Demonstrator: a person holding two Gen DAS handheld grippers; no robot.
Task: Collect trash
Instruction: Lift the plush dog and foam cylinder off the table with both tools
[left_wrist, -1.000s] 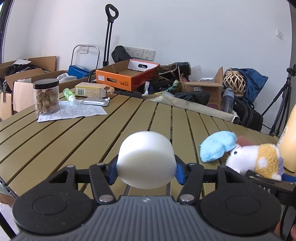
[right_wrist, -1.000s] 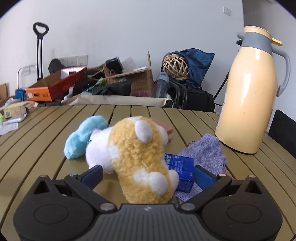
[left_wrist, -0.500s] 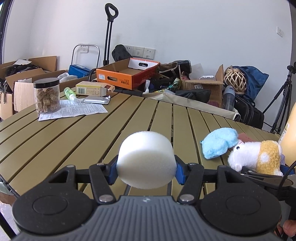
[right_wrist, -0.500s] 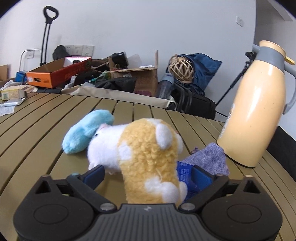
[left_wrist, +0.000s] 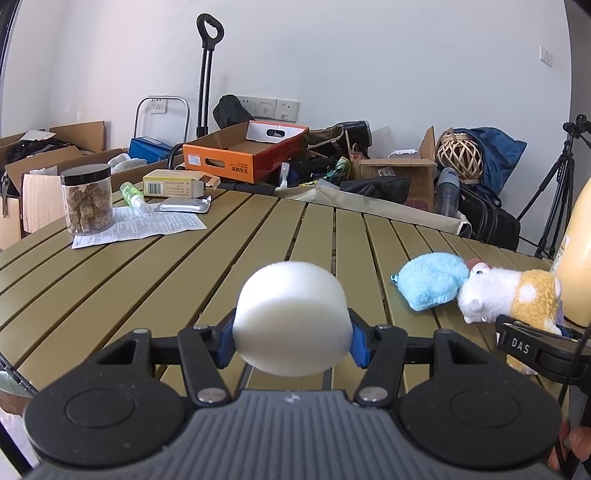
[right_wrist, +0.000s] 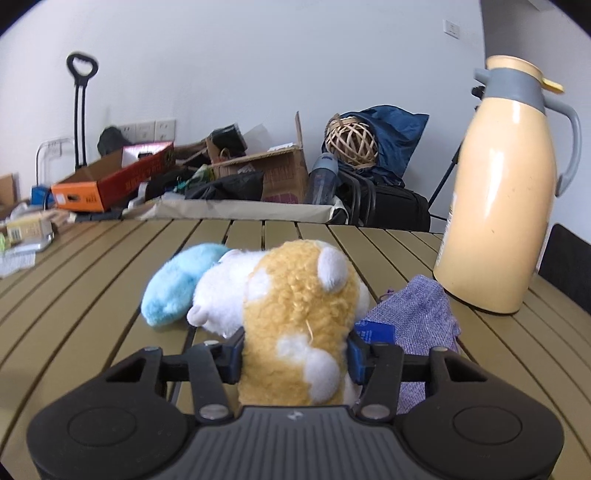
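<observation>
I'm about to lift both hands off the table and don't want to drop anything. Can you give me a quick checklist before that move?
1. Left gripper shut on the white foam piece: ok.
2. Right gripper, jaws just closing, has its fingers against both sides of the plush toy: ok.
3. Right grip firm enough to lift: cannot tell.
4. Blue plush piece free of the plush toy: cannot tell, they touch.
5. Thermos jug upright and apart from the right gripper: ok.
6. Purple pouch and blue packet outside the jaws: ok.
</observation>
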